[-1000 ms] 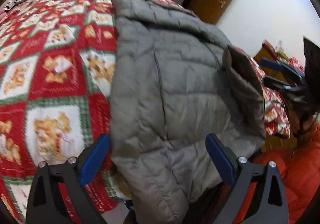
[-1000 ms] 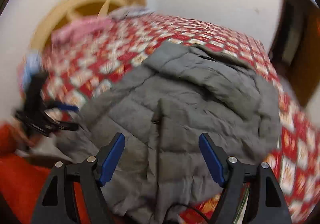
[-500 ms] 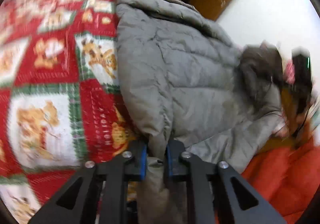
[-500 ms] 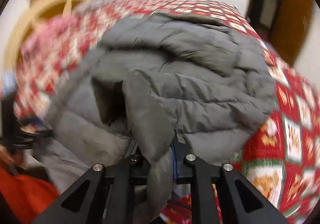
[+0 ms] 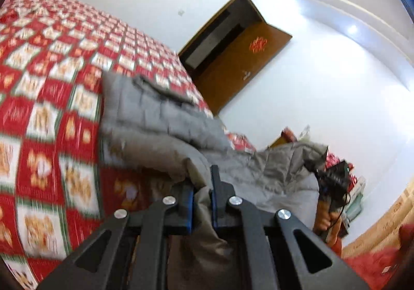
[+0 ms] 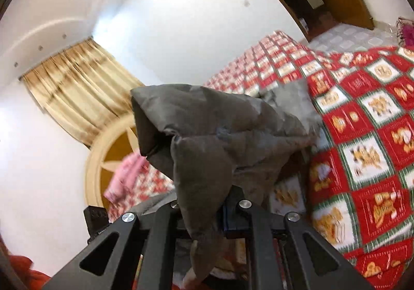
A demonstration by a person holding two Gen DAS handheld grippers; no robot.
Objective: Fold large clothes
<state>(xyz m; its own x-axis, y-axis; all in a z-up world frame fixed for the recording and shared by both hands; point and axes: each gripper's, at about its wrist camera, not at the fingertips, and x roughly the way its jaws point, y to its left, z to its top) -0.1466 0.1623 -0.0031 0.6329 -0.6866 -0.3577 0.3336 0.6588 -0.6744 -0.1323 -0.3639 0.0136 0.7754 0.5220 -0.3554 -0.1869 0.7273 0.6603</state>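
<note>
starting with the left wrist view: left gripper (image 5: 201, 202) was pinched on the near hem of the grey puffer jacket (image 5: 155, 119), raised off the red patterned bedspread (image 5: 46, 77). far end still lay flat on the bed, long axis running near to far toward the door (image 5: 240, 62). right gripper (image 5: 330, 181) held the other corner at right. right wrist view: right gripper (image 6: 207, 209) clamped on a bunched hem fold (image 6: 207, 139). fold barely begun, judging by this; no crease laid yet.
</note>
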